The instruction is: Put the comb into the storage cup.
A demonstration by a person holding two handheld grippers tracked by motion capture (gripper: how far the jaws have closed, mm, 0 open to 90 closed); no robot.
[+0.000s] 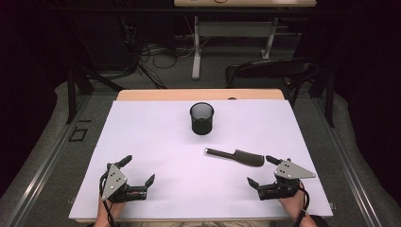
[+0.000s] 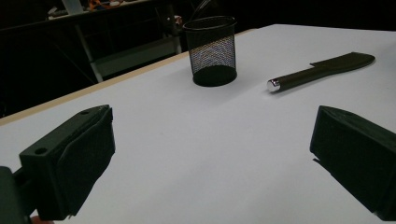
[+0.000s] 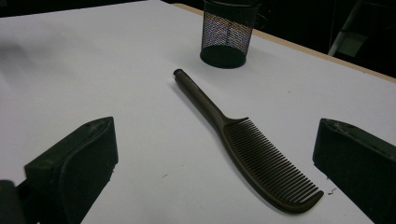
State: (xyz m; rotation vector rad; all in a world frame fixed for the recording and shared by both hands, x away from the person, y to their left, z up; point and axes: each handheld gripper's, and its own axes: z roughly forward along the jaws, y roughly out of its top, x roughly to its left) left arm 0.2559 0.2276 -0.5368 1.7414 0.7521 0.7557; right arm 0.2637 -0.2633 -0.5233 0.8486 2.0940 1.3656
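White tabletop (image 1: 156, 137) held a dark plastic comb (image 1: 236, 156) right of middle, below a black mesh cup (image 1: 202, 118). Both the left gripper (image 1: 140, 171) and right gripper (image 1: 261, 171) rested open, holding nothing. Nothing had started; the right one probably needed to reach the comb.

the high view looks forward and down from above the person's side onto the whole white surface (image 1: 142, 137), from far off. the left gripper view sits low and close over that surface, looking ahead and rightward between its own jaws. the right gripper view, equally low, looks ahead and leftward. all three share the black wire-mesh cup (image 1: 202, 118) (image 2: 211, 50) (image 3: 228, 31) and the dark plastic handled comb (image 1: 236, 156) (image 2: 317, 70) (image 3: 252, 149).
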